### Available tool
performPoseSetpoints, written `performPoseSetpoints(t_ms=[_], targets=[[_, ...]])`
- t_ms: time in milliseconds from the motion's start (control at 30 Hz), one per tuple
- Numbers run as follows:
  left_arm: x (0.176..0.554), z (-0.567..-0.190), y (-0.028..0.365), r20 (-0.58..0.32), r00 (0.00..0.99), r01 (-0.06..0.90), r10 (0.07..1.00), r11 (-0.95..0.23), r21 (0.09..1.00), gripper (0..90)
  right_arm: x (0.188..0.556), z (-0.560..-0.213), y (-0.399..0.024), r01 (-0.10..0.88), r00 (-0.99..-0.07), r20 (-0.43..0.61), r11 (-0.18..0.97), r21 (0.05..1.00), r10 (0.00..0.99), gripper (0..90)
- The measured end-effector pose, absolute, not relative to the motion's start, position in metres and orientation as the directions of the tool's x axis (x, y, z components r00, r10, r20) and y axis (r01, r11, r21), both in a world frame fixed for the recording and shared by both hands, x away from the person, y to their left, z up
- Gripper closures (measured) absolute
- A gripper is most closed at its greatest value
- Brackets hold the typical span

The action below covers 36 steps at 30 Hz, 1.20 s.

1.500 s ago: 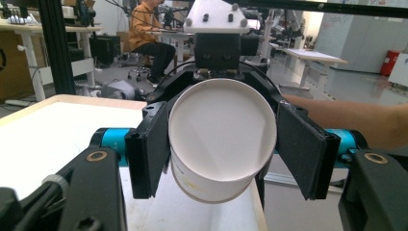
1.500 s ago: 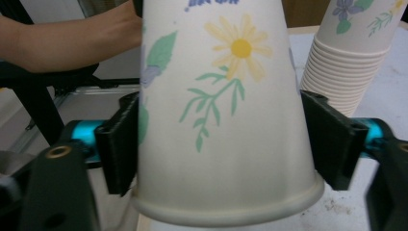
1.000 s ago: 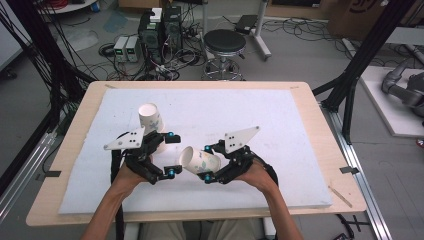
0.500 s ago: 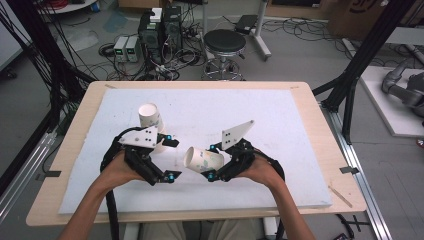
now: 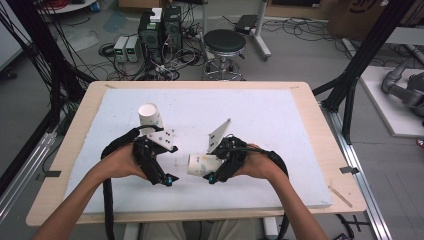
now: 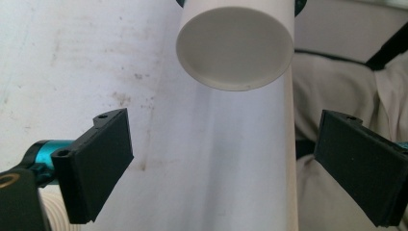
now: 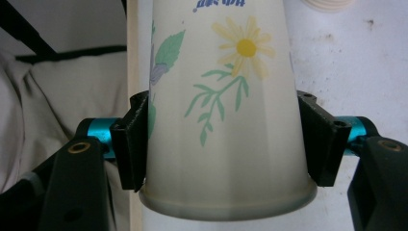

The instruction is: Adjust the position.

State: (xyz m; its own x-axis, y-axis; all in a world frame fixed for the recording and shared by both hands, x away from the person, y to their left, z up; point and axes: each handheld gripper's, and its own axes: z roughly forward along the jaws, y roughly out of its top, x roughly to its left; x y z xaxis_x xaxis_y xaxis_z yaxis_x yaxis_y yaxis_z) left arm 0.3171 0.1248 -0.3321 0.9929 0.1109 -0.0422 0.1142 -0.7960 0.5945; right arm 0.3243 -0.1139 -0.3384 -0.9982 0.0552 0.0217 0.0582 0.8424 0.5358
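A flowered paper cup lies level in the air, rim towards my right hand, and my right gripper is shut on it. In the right gripper view the pads press both sides of the cup just above its rim, with the right gripper centred on it. My left gripper faces the cup's base from the left, open and holding nothing. In the left gripper view the cup's white base hangs above and beyond the open left gripper. A second white cup stands upside down behind the left hand.
A white board covers the wooden table. The second cup's rim shows past the held cup. A stool, computers and cables stand on the floor beyond the far edge. Black frame poles flank the table.
Both hands have risen a little and drifted towards the near edge. The flowered cup has stayed in the right gripper. The left gripper has drawn away from the upside-down cup.
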Motion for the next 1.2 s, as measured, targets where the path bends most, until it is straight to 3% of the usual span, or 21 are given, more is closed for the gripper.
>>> performPoseSetpoints(t_ms=[133, 433, 500, 800, 900, 1067, 1200], targets=[[0.318, -0.329, 0.117, -0.043, 0.995, 0.097, 0.089, -0.813, 0.574, 6.3, 0.324, -0.335, -0.104, 0.052, -0.999, 0.015, 0.878, 0.476, 0.051, 31.5], [0.320, -0.334, 0.098, -0.045, 0.997, 0.083, 0.069, -0.813, 0.576, 6.5, 0.325, -0.335, -0.100, 0.044, -0.999, 0.016, 0.882, 0.469, 0.041, 31.4], [0.320, -0.336, 0.094, -0.063, 0.996, 0.093, 0.069, -0.803, 0.588, 11.9, 0.325, -0.335, -0.101, 0.045, -0.999, 0.017, 0.881, 0.471, 0.042, 31.5], [0.322, -0.337, 0.085, -0.072, 0.996, 0.090, 0.059, -0.804, 0.588, 13.7, 0.325, -0.335, -0.101, 0.041, -0.999, 0.018, 0.882, 0.469, 0.036, 31.4], [0.323, -0.337, 0.085, -0.064, 0.997, 0.073, 0.044, -0.812, 0.579, 18.7, 0.326, -0.335, -0.101, 0.040, -0.999, 0.019, 0.881, 0.472, 0.035, 31.5], [0.323, -0.337, 0.085, -0.050, 0.998, 0.049, 0.024, -0.801, 0.596, 34.9, 0.326, -0.336, -0.100, 0.038, -0.999, 0.028, 0.883, 0.468, 0.028, 31.5], [0.324, -0.337, 0.086, -0.047, 0.999, 0.048, 0.025, -0.802, 0.595, 36.2, 0.326, -0.336, -0.101, 0.041, -0.999, 0.029, 0.881, 0.471, 0.031, 32.2]])
